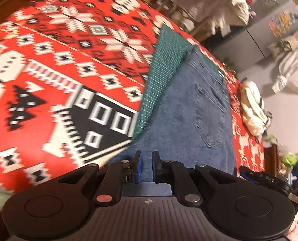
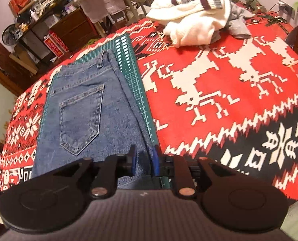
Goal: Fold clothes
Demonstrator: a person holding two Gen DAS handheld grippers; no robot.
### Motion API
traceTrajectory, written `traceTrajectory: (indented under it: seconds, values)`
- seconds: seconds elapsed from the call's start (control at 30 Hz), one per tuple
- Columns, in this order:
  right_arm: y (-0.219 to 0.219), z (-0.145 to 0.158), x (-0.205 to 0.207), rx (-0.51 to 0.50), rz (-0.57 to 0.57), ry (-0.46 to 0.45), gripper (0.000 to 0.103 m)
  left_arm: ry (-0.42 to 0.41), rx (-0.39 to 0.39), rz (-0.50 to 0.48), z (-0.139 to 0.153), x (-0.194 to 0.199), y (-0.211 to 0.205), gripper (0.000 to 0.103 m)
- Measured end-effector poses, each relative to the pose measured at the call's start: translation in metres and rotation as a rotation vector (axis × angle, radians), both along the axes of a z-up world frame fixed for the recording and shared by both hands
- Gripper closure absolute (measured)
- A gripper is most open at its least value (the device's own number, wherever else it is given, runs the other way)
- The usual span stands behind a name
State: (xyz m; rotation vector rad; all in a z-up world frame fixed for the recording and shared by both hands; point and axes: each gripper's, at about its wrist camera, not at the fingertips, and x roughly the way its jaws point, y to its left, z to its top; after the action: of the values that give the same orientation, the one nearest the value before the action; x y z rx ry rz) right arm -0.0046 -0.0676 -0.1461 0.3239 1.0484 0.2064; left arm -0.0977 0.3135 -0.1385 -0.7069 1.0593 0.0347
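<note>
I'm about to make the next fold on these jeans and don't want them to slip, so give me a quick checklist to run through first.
1. Jeans lying flat on the green cutting mat, pocket side up: ok.
2. Right gripper has denim between its fingers: ok, a fold of the jeans edge sits there; firm pinch: cannot tell.
3. Left gripper holding fabric: not ok, its jaws stand apart over the denim with nothing pinched.
4. White sweater pile apart from the jeans: ok.
5. Red patterned cloth beside the mat free for the fold: ok.
</note>
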Motion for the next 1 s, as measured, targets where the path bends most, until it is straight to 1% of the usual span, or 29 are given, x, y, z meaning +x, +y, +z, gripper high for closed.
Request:
traceTrajectory:
  seconds: [0.1,0.23,0.27,0.3,0.33,0.37,0.4,0.5,0.57,0.6,0.63,0.77,0.87,0.93,1.0]
  values:
    - [0.005,-0.004,0.003,-0.008,0.02,0.015,0.079,0.043,0.013,-0.017,-0.01,0.009,-0.006,0.095]
    - [0.008,-0.011,0.009,-0.033,0.028,0.028,0.079,0.077,0.011,-0.001,-0.02,0.014,-0.003,0.095]
    - [0.008,-0.013,0.01,-0.03,0.029,0.033,0.081,0.082,0.009,0.006,-0.021,0.014,-0.001,0.095]
    - [0.008,-0.014,0.01,-0.034,0.029,0.033,0.088,0.085,0.007,0.014,-0.022,0.013,0.0,0.096]
    - [0.008,-0.015,0.01,-0.037,0.03,0.033,0.093,0.089,0.005,0.021,-0.023,0.012,0.001,0.096]
    - [0.008,-0.014,0.01,-0.039,0.03,0.027,0.095,0.09,0.003,0.026,-0.024,0.012,0.002,0.098]
    - [0.008,-0.012,0.009,-0.039,0.03,0.021,0.095,0.091,0.002,0.031,-0.024,0.011,0.003,0.098]
    - [0.004,-0.007,0.007,0.008,0.015,0.006,0.095,0.086,0.015,0.025,-0.023,0.01,0.002,0.098]
    - [0.001,-0.009,0.008,0.057,0.011,0.019,0.093,0.083,0.029,0.015,-0.022,0.011,0.0,0.098]
    - [0.001,-0.011,0.008,0.073,0.013,0.032,0.09,0.082,0.035,0.012,-0.022,0.011,-0.001,0.098]
    - [0.001,-0.013,0.009,0.075,0.014,0.041,0.09,0.081,0.041,0.009,-0.021,0.011,-0.002,0.098]
    - [0.004,-0.018,0.01,0.06,0.02,0.047,0.089,0.083,0.033,0.016,-0.022,0.011,-0.001,0.098]
    - [0.006,-0.018,0.01,0.035,0.03,0.038,0.102,0.084,0.031,0.017,-0.023,0.012,-0.001,0.098]
    - [0.009,-0.015,0.008,-0.02,0.026,0.015,0.103,0.085,0.044,0.012,-0.022,0.012,-0.002,0.1]
    - [0.006,-0.014,0.007,-0.032,0.002,0.007,0.103,0.085,0.062,0.006,-0.022,0.012,-0.004,0.1]
